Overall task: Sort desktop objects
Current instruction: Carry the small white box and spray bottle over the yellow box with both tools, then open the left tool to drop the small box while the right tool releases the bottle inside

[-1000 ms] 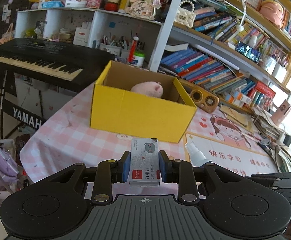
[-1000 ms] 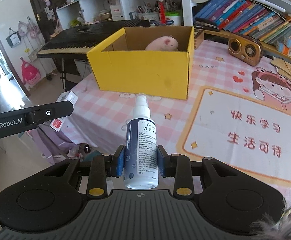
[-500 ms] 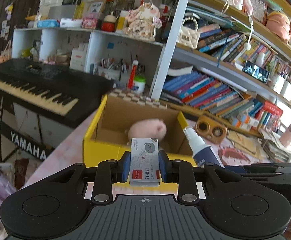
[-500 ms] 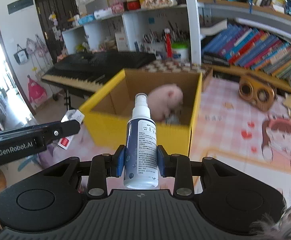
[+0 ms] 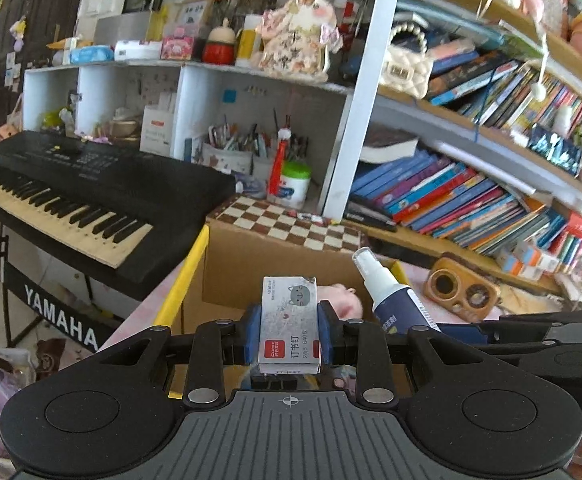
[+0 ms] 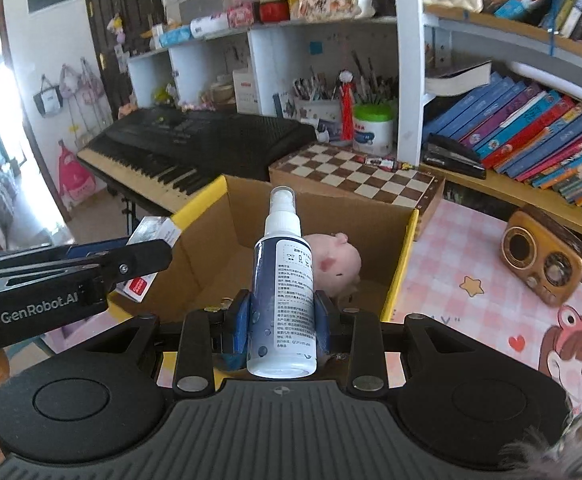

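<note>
— What are the grippers holding?
— The left gripper [image 5: 290, 330] is clamped on a staple box [image 5: 290, 324]; the right gripper [image 6: 282, 320] pinches a spray bottle [image 6: 283, 284] upright.
— Where?
— Both hang above the yellow carton [image 6: 401, 268], a pink pig toy [image 6: 337, 264] inside.

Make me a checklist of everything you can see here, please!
Surface: table with pink checked cloth.
Job's things: staple box and spray bottle, both held over the yellow box; pink pig inside it.
Clutter: radio, chessboard.
Grippers: left gripper shut on staple box; right gripper shut on spray bottle.
Cables: nothing seen.
Surroundings: keyboard, bookshelves.
</note>
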`<move>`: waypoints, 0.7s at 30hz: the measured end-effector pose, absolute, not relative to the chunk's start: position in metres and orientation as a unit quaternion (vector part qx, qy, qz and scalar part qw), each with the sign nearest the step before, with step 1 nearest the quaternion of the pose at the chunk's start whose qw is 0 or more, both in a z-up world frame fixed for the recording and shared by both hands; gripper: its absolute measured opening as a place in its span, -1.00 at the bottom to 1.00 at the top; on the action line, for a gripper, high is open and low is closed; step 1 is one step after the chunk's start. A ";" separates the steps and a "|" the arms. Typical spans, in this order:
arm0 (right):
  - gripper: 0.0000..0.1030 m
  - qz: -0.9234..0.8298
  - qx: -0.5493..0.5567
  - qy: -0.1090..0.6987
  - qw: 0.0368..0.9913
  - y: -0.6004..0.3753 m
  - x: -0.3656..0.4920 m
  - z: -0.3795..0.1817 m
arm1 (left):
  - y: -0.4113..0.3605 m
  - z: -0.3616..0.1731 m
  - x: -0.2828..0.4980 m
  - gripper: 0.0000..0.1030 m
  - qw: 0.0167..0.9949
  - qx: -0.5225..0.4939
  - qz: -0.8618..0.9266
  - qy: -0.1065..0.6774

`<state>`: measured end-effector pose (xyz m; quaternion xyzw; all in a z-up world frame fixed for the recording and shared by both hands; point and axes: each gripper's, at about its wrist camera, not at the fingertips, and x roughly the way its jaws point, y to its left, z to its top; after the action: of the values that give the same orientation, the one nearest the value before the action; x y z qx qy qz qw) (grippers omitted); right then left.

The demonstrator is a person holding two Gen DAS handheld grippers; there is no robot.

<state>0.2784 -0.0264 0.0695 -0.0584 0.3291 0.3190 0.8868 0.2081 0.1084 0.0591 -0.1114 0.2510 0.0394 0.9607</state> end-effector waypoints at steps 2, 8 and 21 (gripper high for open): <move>-0.41 0.321 -0.072 0.337 0.882 -0.022 0.290 0.062 | 0.107 0.052 0.221 -0.46 0.958 -0.105 0.042 0.262; -0.41 0.335 -0.127 0.361 0.861 -0.008 0.314 0.037 | 0.102 0.026 0.257 -0.46 0.947 -0.086 0.042 0.307; -0.40 0.386 -0.291 0.363 0.797 0.022 0.339 0.015 | 0.088 0.000 0.301 -0.46 0.928 -0.042 0.035 0.368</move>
<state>0.3394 0.0217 0.0154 -0.2912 0.3629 0.3855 0.7968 0.3013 0.0878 0.0000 -0.0416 0.3683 0.0354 0.9281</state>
